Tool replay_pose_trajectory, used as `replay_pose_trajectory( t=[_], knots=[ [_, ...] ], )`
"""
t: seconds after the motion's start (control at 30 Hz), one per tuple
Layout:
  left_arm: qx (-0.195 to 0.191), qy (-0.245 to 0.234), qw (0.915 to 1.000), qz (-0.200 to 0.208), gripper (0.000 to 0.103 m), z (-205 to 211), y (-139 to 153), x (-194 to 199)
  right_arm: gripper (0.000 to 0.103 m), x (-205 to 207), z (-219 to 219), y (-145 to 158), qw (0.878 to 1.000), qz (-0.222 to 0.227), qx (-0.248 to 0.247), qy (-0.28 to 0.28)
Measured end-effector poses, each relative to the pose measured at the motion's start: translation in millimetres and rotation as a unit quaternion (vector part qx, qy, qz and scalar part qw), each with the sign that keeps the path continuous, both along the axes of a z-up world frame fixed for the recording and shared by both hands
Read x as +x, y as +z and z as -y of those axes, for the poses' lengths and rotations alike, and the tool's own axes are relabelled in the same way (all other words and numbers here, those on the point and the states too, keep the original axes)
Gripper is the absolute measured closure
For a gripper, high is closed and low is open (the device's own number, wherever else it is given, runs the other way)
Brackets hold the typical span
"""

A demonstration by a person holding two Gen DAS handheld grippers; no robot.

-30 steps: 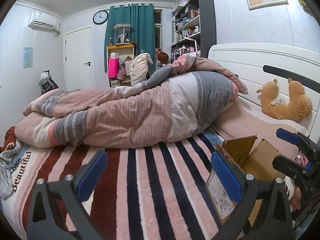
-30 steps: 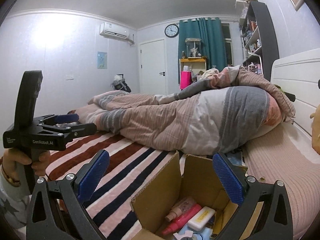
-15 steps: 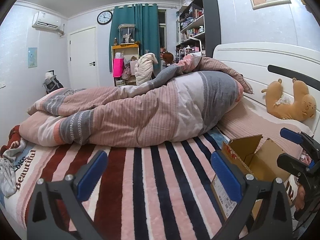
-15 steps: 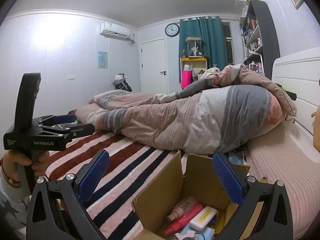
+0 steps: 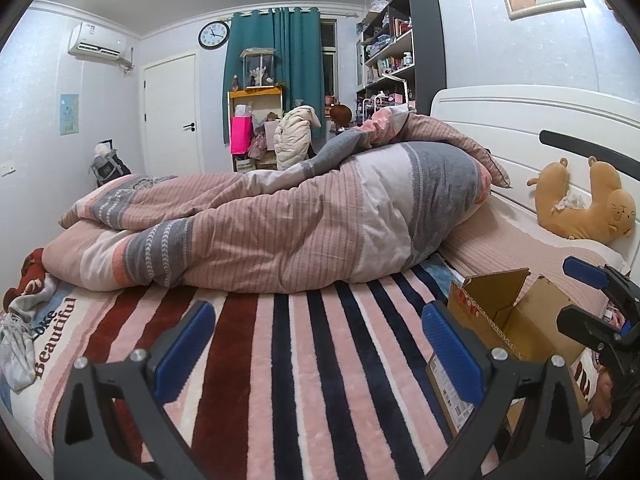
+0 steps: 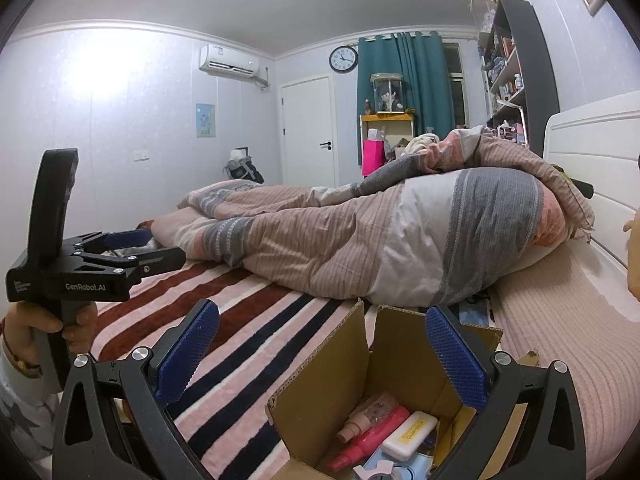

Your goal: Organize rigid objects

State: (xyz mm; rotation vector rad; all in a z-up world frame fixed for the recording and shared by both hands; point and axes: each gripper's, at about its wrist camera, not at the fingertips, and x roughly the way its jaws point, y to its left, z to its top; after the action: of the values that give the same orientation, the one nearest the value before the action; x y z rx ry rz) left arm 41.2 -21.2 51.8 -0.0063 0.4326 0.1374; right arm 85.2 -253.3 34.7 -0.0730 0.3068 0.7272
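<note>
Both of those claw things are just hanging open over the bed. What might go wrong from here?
The open cardboard box sits on a soft striped blanket, so a nudge from the right gripper above it might tip it. Its raised flaps could catch a finger going in. Inside, the pink bottle and white rectangular container lie crowded together, so a grab may pinch two at once.

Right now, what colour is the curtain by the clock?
Teal green curtain, clearest in the left wrist view.

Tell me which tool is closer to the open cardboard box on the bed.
Right. The right tool hangs open directly over the cardboard box, its pads straddling the opening. The left tool is open too, over the striped blanket, with the box off to its right.
</note>
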Motion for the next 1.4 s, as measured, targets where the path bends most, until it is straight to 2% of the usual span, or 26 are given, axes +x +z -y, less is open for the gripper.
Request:
replay_pose_trajectory(
  t=[1.4],
  knots=[
    [0.003, 0.004, 1.0000, 0.001, 0.001, 1, -1, -1, 0.000, -11, -8, 1, 1.000, -0.001, 0.009, -0.012]
  ],
)
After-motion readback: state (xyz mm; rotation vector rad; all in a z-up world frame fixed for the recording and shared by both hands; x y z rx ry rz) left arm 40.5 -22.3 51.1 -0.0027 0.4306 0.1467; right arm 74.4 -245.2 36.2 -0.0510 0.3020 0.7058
